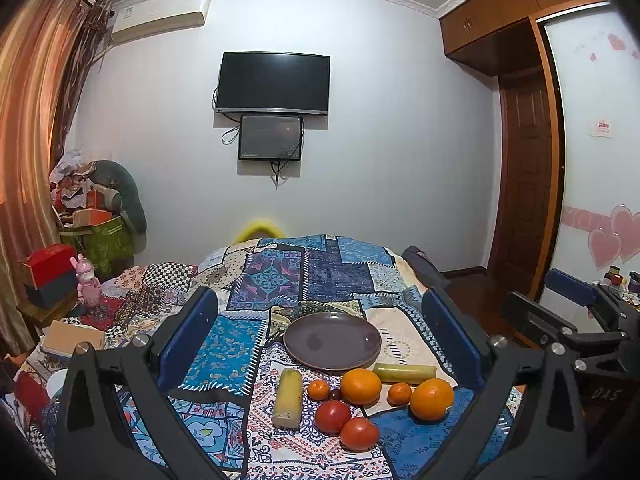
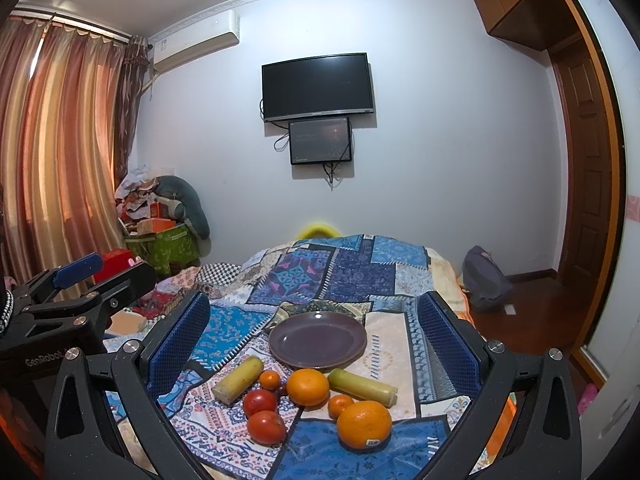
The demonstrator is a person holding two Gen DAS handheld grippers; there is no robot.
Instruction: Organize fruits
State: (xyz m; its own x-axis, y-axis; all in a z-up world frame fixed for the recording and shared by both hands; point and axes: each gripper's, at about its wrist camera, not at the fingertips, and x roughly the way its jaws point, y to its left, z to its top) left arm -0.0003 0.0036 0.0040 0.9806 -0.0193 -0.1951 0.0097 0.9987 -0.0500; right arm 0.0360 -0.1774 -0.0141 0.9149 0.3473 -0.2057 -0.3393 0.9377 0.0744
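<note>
On the black body of the left hand-held gripper [image 2: 80,284], seen from the right wrist view, we read "GenRobot" in pale letters. We make out "DA5" faintly on the dark body of the right hand-held gripper [image 1: 576,300]. The large orange's [image 2: 363,424] small sticker is too small for us to read.

A dark television [image 2: 318,86] hangs on a pale wall [image 2: 440,140], striped curtains [image 2: 60,152] at left, wooden wardrobe [image 1: 524,160] at right.

A dark TV [image 1: 273,82] hangs on the wall above a smaller screen [image 1: 269,138], curtains [image 2: 52,152] left, wardrobe [image 1: 528,152] right.
</note>
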